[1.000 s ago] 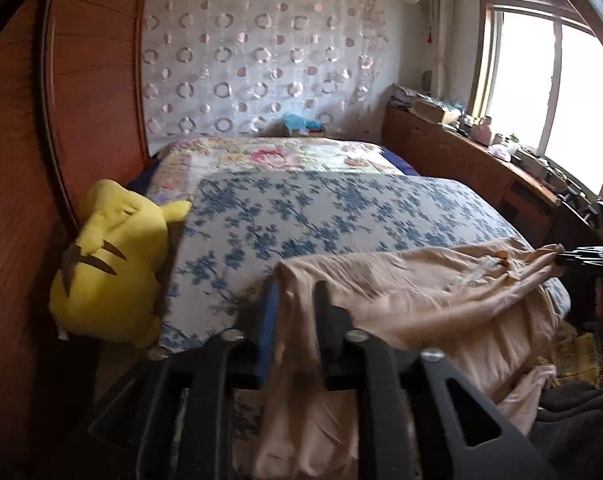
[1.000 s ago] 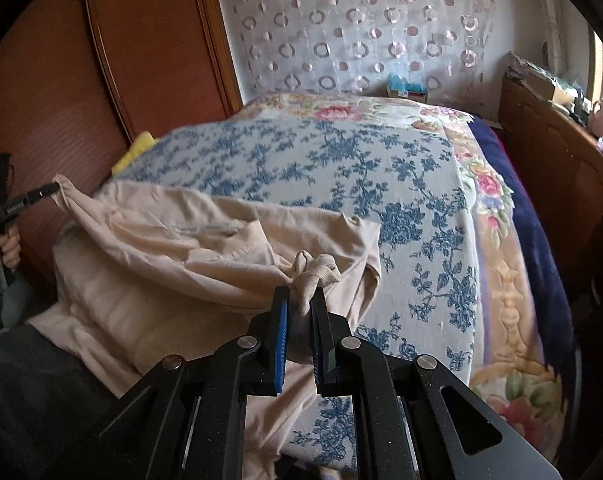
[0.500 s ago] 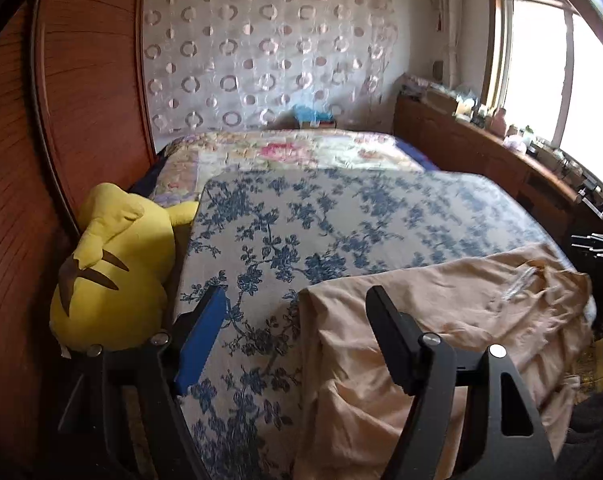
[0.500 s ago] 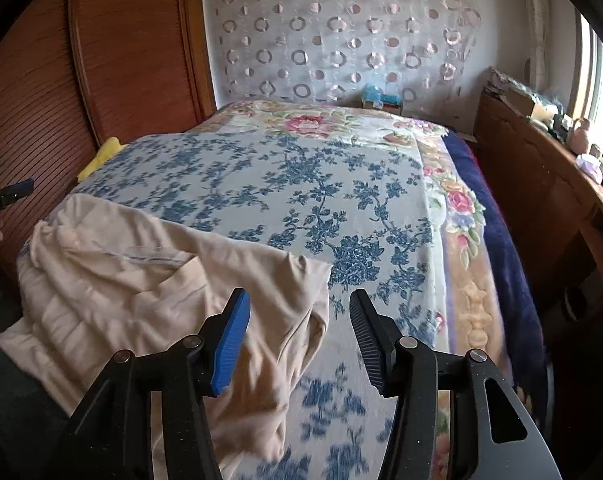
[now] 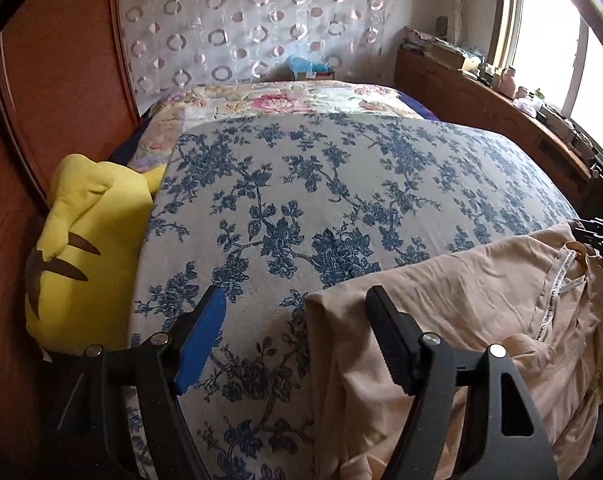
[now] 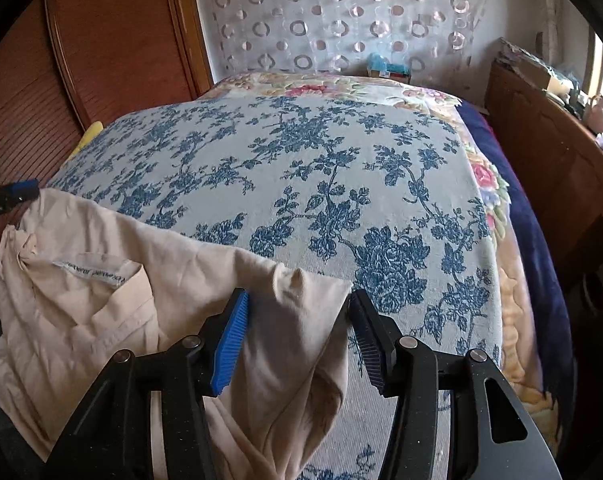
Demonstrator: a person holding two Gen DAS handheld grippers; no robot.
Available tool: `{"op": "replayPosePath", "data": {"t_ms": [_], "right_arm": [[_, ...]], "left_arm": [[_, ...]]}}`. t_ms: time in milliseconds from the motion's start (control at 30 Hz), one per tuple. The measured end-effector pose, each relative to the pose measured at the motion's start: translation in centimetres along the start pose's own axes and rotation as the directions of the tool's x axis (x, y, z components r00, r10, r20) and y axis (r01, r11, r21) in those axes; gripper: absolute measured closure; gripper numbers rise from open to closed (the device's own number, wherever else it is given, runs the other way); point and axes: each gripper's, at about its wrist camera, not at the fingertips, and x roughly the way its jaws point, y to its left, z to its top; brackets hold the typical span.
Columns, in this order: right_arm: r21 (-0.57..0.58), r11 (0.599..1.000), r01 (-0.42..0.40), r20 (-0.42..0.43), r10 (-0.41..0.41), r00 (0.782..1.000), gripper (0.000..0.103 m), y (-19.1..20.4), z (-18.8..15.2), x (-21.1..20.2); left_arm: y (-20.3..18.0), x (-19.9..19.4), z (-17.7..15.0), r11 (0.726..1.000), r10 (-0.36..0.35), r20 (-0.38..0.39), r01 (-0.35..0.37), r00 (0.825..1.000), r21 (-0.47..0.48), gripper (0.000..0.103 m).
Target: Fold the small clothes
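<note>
A beige garment lies spread along the near edge of the blue-flowered bed cover, partly hanging over the front. My left gripper is open over the garment's left corner, its right finger above the cloth and its blue pad over bare cover. In the right wrist view the garment shows a white label, and its right corner lies loose between the fingers of my open right gripper, pads clear of it. At the left edge of that view the left gripper's tip shows beside a hand.
A yellow plush toy sits at the bed's left side against a wooden panel. A wooden sideboard with small items runs along the right, under the window. A patterned curtain hangs beyond the bed's far end.
Both grippers were shut on the garment's corners and have opened and let go. The cloth has dropped flat onto the bed, and both grippers have moved lower and nearer to it.
</note>
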Motion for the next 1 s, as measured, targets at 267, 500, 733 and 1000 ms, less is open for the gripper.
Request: {"op": "replayPosePath", "data": {"t_ms": [267, 500, 733, 1000], "right_arm": [[-0.012, 1.0, 0.009, 0.002, -0.009, 1.0, 0.047, 0.1, -0.2, 0.7], [-0.012, 1.0, 0.01, 0.002, -0.01, 1.0, 0.047, 0.0, -0.2, 0.8], [-0.032, 0.999, 0.003, -0.007, -0.003, 1.0, 0.047, 0.0, -0.1, 1.1], [-0.045, 0.995, -0.09, -0.027, 0.089, 0.996, 0.087, 0.4, 0.1, 1.1]], "left_arm": [[-0.1, 1.7, -0.1, 1.0, -0.001, -0.049, 0.001, 0.999, 0.008, 0.03], [0.2, 1.7, -0.3, 1.0, -0.016, -0.042, 0.015, 0.999, -0.007, 0.03], [-0.6, 1.4, -0.1, 0.998, -0.058, -0.052, 0.06, 0.997, 0.024, 0.057], [-1.1, 1.0, 0.0, 0.995, -0.087, -0.084, 0.09, 0.993, 0.032, 0.073]]}}
